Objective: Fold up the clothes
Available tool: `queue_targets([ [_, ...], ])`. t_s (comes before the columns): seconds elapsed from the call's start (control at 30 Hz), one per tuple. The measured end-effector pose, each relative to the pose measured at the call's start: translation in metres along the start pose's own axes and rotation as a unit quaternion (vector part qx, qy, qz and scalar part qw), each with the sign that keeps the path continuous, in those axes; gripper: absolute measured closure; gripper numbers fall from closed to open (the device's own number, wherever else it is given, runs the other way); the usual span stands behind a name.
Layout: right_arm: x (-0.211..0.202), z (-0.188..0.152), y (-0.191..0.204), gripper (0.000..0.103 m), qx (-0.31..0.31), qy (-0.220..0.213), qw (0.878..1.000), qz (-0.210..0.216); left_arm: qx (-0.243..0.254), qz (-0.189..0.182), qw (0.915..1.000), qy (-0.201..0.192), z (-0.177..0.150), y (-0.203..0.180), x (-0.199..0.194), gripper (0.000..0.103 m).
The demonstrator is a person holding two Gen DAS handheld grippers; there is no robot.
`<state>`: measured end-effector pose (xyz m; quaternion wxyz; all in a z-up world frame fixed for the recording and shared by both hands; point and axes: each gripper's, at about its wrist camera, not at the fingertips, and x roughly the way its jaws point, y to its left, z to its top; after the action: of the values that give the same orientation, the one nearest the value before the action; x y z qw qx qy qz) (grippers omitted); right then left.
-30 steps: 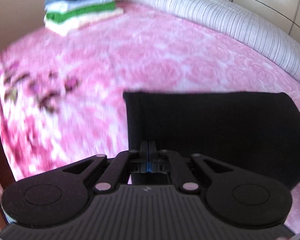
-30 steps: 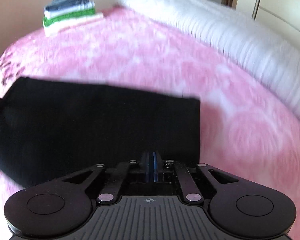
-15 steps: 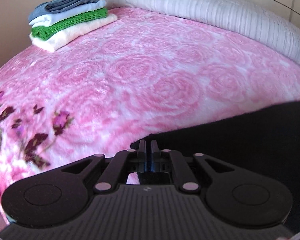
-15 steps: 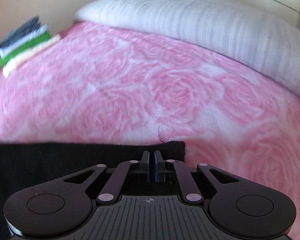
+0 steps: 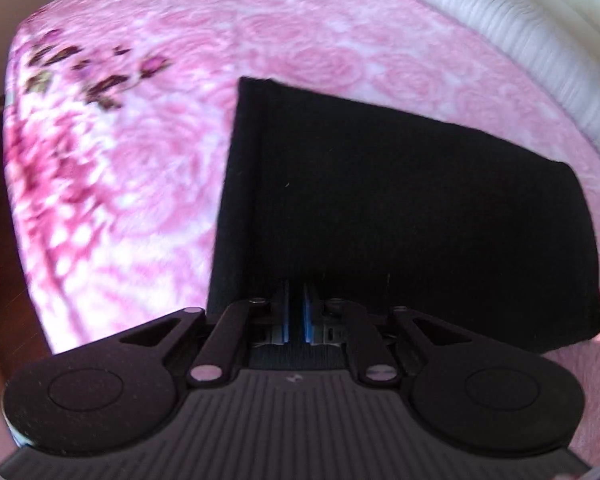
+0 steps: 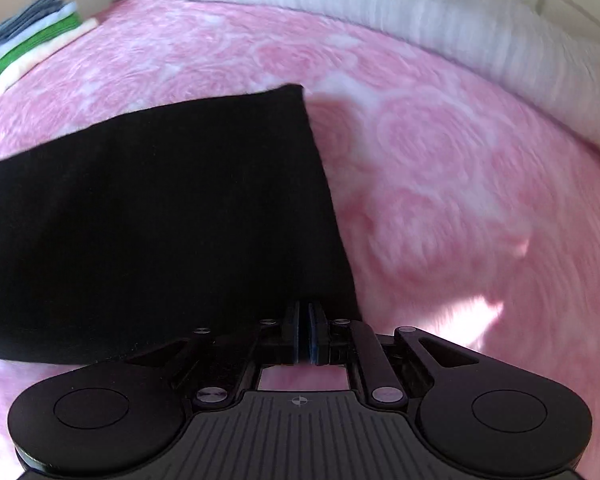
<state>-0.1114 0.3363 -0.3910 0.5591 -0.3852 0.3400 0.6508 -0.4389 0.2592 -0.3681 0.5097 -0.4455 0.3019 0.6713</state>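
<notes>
The black rectangular cloth is spread on the pink rose-patterned blanket. Its six-o'clock edge is pinched by the left gripper and the right gripper, jaws narrowed.

Garment on bedspread, pillow behind

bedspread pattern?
Pink with a rose print on the bedspread; dark floral motifs near one edge, clearest in the left wrist view.

Bright daylight, a sunlit patch on the pink blanket — motion blur and fisheye bending smear both views' edges.
</notes>
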Motion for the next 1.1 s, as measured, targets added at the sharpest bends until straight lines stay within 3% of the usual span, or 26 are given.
queue_targets([
  [0.03, -0.006, 0.001, 0.003, 0.093, 0.008, 0.006, 1.0, 0.001, 0.006, 0.012, 0.9999, 0.009, -0.001, -0.005, -0.004, 0.088],
  [0.07, -0.011, 0.001, 0.006, 0.09, 0.01, 0.015, 1.0, 0.005, 0.012, 0.025, 0.9995, 0.017, -0.002, -0.009, -0.008, 0.078],
  [0.1, -0.013, 0.001, 0.011, 0.07, 0.006, 0.027, 1.0, 0.012, 0.019, 0.037, 0.9988, 0.025, -0.004, -0.014, -0.012, 0.071],
  [0.13, -0.015, -0.001, 0.016, 0.041, 0.001, 0.041, 0.999, 0.017, 0.025, 0.049, 0.9979, 0.033, -0.005, -0.019, -0.016, 0.071],
  [0.17, -0.016, -0.003, 0.02, 0.033, -0.003, 0.051, 0.999, 0.018, 0.028, 0.057, 0.997, 0.042, -0.008, -0.023, -0.019, 0.071],
  [0.33, -0.036, -0.01, 0.036, 0.031, 0.008, 0.071, 0.997, 0.026, 0.021, 0.06, 0.9952, 0.075, -0.024, -0.037, -0.035, 0.069],
  [0.47, -0.048, -0.011, 0.045, 0.03, 0.018, 0.084, 0.995, 0.042, 0.029, 0.059, 0.9952, 0.072, -0.028, -0.046, -0.049, 0.066],
  [0.6, -0.05, -0.009, 0.055, 0.03, 0.005, 0.095, 0.995, 0.021, 0.034, 0.056, 0.9954, 0.07, -0.028, -0.049, -0.06, 0.064],
  [1.1, -0.09, 0.017, 0.068, 0.03, -0.016, 0.062, 0.997, 0.033, 0.033, 0.05, 0.9973, 0.044, -0.021, -0.041, -0.092, 0.061],
])
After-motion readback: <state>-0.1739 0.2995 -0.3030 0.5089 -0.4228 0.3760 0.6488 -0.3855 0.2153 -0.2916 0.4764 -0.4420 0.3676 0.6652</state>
